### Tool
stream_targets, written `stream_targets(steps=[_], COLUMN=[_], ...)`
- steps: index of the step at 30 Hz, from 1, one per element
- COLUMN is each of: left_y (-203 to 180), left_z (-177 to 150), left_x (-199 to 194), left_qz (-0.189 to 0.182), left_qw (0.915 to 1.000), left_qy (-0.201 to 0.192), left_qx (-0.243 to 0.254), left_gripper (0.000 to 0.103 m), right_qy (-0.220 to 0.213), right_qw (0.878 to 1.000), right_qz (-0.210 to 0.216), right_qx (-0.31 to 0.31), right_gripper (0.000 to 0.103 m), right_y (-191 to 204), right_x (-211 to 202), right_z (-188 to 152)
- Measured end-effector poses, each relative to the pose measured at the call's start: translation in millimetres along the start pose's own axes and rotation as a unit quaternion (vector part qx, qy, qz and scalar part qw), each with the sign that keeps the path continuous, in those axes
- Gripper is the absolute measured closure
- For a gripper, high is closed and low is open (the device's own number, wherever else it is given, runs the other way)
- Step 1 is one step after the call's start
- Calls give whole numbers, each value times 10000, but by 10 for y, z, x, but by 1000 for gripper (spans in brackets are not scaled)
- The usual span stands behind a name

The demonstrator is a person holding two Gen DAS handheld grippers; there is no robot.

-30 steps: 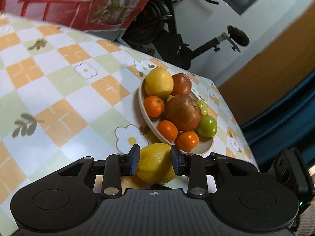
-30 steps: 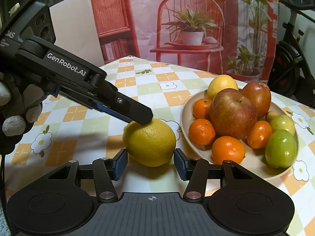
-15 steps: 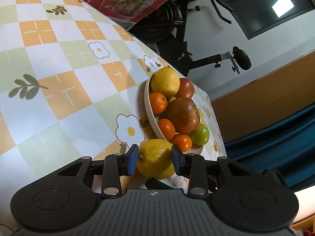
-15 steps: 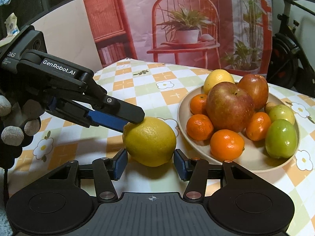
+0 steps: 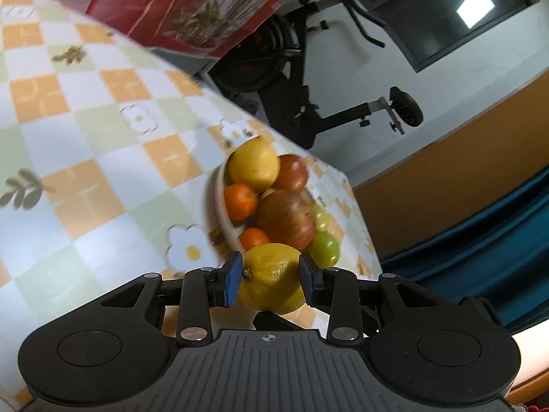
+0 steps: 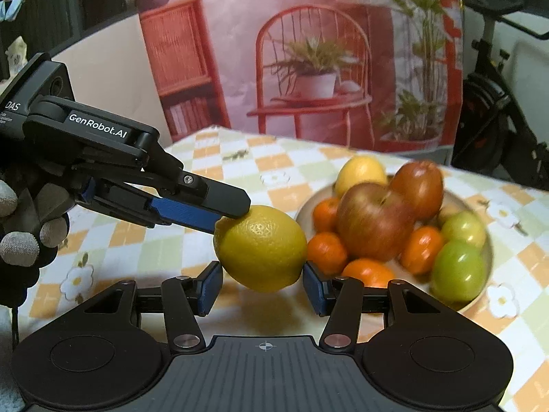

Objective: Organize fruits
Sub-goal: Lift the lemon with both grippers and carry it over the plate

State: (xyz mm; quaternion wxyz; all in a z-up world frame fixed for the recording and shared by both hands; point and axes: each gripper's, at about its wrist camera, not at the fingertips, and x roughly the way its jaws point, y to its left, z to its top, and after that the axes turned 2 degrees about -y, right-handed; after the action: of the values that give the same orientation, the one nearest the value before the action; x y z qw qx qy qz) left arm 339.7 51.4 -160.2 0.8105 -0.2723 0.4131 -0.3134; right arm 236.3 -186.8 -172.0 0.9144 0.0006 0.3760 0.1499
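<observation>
My left gripper pinches the lemon by its two ends, lifted off the surface, just short of the bowl. My right gripper sits under it, fingers spread, not touching. Beyond the lemon, the bowl is already heaped; dropped on that pile, I judge it could roll off.

Left tongs clamping lemon, fruit bowl beyond

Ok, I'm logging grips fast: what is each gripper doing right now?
Left gripper: shut on the lemon.
Right gripper: open, its pads either side of the lemon, not pressing it.
</observation>
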Motion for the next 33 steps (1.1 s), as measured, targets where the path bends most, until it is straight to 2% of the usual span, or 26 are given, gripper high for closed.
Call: stream_targets(steps=[8, 17, 24, 33], left_y=[-399, -900, -1014, -852], left_z=[216, 483, 615, 685], left_x=[150, 560, 935, 1165], left_qz=[-97, -55, 104, 284], left_qw=[9994, 9968, 9953, 9958], left_qy=[-34, 37, 242, 457], left_qx=[338, 796, 929, 740], left_gripper=[65, 65, 65, 65], right_qy=[-267, -453, -328, -91], right_qw=[9994, 9980, 9979, 9986], right_qz=[-186, -424, -552, -515], right_qx=[-85, -75, -81, 59], right_gripper=[55, 55, 55, 55], right_y=[-232, -704, -1059, -1278], right_x=[-233, -337, -214, 45], right_z=[235, 467, 500, 433])
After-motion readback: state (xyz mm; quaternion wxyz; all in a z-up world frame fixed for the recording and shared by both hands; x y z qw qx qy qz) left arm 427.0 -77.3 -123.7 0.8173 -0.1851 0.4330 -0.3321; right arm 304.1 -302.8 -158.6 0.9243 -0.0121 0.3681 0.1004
